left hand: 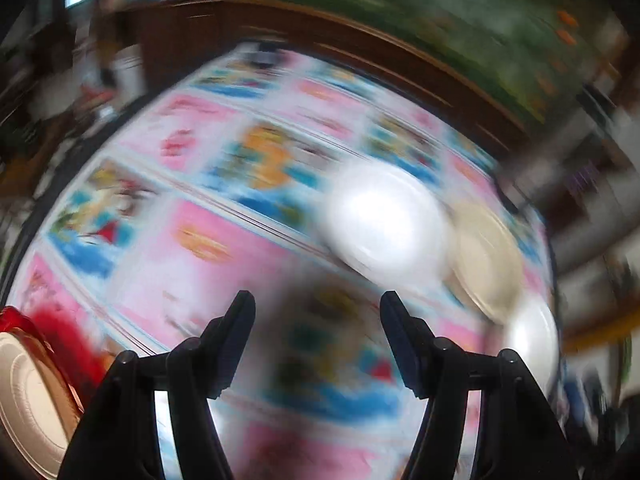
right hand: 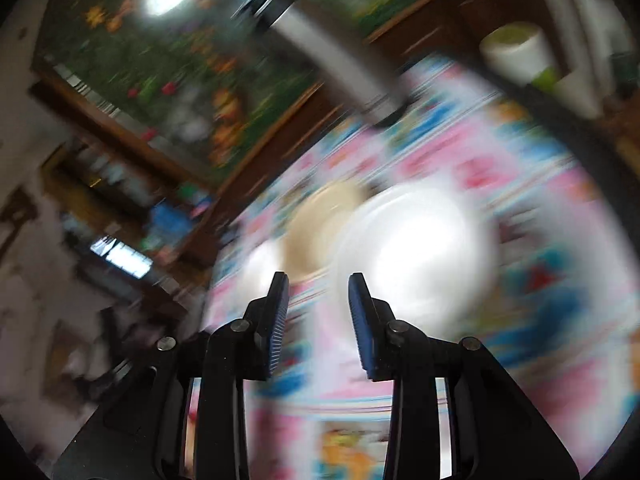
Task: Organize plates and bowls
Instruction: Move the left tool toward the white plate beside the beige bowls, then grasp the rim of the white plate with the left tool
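Both views are heavily motion-blurred. In the left wrist view a white plate or bowl (left hand: 384, 220) lies on the patterned tablecloth (left hand: 192, 248), with a beige dish (left hand: 490, 256) and another white dish (left hand: 534, 336) to its right. A cream plate (left hand: 28, 396) beside something red (left hand: 68, 336) sits at the lower left edge. My left gripper (left hand: 318, 312) is open and empty above the cloth. In the right wrist view the white dish (right hand: 416, 256), the beige dish (right hand: 324, 232) and a smaller white dish (right hand: 260, 264) lie ahead. My right gripper (right hand: 318, 292) is open and empty, short of them.
A grey cylindrical flask (right hand: 328, 56) stands at the far side of the table. A white and green container (right hand: 520, 52) stands at the far right. A dark wooden frame with a flowered panel (left hand: 400, 60) runs behind the table.
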Available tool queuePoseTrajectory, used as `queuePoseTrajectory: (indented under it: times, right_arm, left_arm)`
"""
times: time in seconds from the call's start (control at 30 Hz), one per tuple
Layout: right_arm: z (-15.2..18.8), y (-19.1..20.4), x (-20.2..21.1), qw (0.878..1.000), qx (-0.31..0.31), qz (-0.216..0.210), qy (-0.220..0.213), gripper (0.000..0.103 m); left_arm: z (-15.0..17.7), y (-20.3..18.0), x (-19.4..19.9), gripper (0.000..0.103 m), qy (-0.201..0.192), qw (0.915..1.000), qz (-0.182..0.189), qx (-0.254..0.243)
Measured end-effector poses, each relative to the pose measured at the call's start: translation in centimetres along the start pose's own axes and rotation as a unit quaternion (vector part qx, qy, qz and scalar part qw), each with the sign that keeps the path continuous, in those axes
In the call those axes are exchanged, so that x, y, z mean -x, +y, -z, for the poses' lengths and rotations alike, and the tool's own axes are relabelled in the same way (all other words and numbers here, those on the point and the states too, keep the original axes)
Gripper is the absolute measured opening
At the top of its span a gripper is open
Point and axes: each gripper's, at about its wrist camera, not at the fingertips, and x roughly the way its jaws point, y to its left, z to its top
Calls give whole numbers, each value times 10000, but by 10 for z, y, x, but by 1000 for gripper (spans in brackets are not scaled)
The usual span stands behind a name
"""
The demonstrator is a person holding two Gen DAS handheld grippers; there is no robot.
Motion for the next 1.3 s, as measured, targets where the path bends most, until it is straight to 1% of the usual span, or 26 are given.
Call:
queuePoseTrajectory:
  times: [0.03,0.1,0.17,0.23,0.3,0.37,0.47,0.53,0.67,0.77,1.0,1.07,1.13,1.17,1.2,1.3]
  right_arm:
    - [2,7,-15,9998,-22,-95,151,39]
    - [8,25,-52,9987,47,-95,502,39]
    - [11,39,-91,9976,85,180,664,39]
    - [10,44,-119,9961,24,482,732,39]
    - [6,47,-139,9941,8,815,712,39]
    - [3,48,-155,9927,-44,994,689,39]
    - [-4,42,-166,9893,-163,1245,750,39]
    - [-5,38,-172,9878,-228,1324,782,39]
    - [-10,33,-187,9866,-372,1289,930,39]
    - [-10,29,-192,9858,-437,1319,941,39]
    - [-14,24,-196,9853,-489,1411,835,39]
    - [-15,24,-195,9852,-479,1459,761,39]
    - [-17,22,-196,9855,-428,1498,670,39]
    - [-18,23,-197,9855,-367,1524,648,38]
    - [-18,24,-198,9858,-285,1526,638,29]
    - [-16,26,-202,9856,-157,1565,614,19]
  left_arm:
    - [-10,11,-5,65,-24,9997,-189,171]
    - [-24,25,-13,65,-27,9986,-361,383]
    - [-41,31,-21,65,-11,9975,-551,447]
    - [-52,29,-31,65,68,9971,-675,344]
    - [-66,22,-44,65,113,9959,-863,247]
    - [-74,17,-51,65,140,9961,-855,166]
    - [-80,3,-67,65,232,9957,-898,-80]
    - [-81,-4,-73,65,279,9958,-849,-184]
    - [-80,-14,-87,65,399,9964,-681,-317]
    - [-77,-18,-99,65,525,9952,-713,-427]
    - [-72,-17,-109,65,740,9946,-609,-395]
    - [-72,-17,-107,65,729,9955,-498,-343]
    - [-73,-17,-105,65,707,9960,-463,-305]
    - [-74,-17,-104,65,712,9964,-391,-242]
    - [-74,-15,-104,65,727,9967,-308,-182]
    - [-79,-10,-100,65,609,9980,-143,34]
